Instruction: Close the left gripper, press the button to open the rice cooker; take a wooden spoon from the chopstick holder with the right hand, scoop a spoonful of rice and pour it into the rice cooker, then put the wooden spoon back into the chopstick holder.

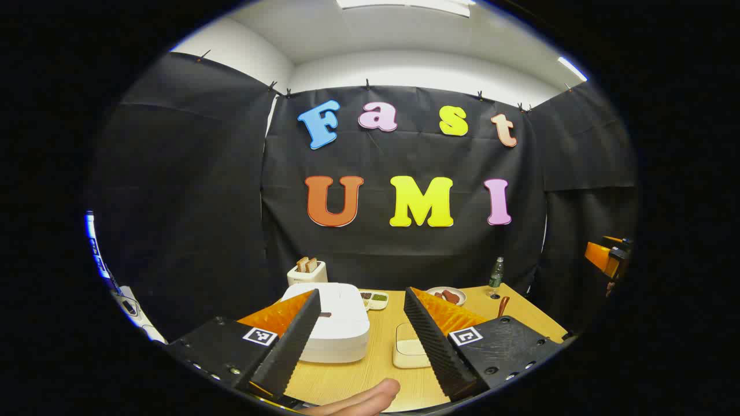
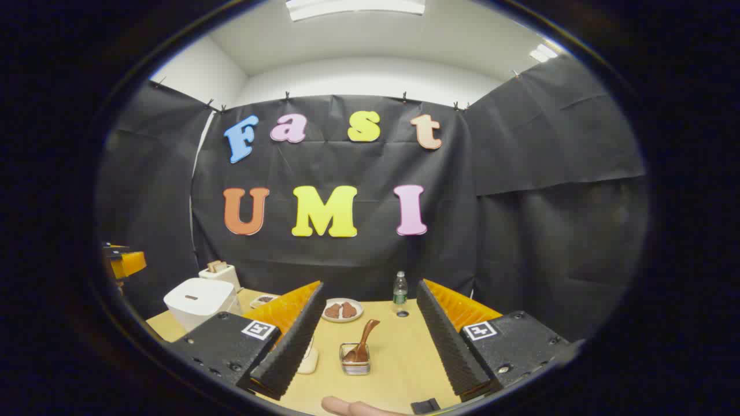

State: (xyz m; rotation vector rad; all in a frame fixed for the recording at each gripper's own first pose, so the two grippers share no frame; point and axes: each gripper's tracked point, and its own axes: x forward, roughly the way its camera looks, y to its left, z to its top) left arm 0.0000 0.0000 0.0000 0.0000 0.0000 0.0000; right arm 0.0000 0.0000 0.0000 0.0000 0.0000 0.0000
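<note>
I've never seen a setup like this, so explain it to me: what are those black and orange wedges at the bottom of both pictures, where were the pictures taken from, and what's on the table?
The wedges are the two fingers of handheld grippers; a person holds one in each hand, with no robot arm involved. Each picture comes from a camera riding on one gripper and looking forward along its fingers.

In the left gripper view, the left gripper is open and holds nothing, facing a closed white rice cooker and a cream dish.

In the right gripper view, the right gripper is also open and holds nothing. Ahead of it a wooden spoon stands in a small holder.

On the wooden table there are also a toaster, a plate of food and a bottle.
</note>
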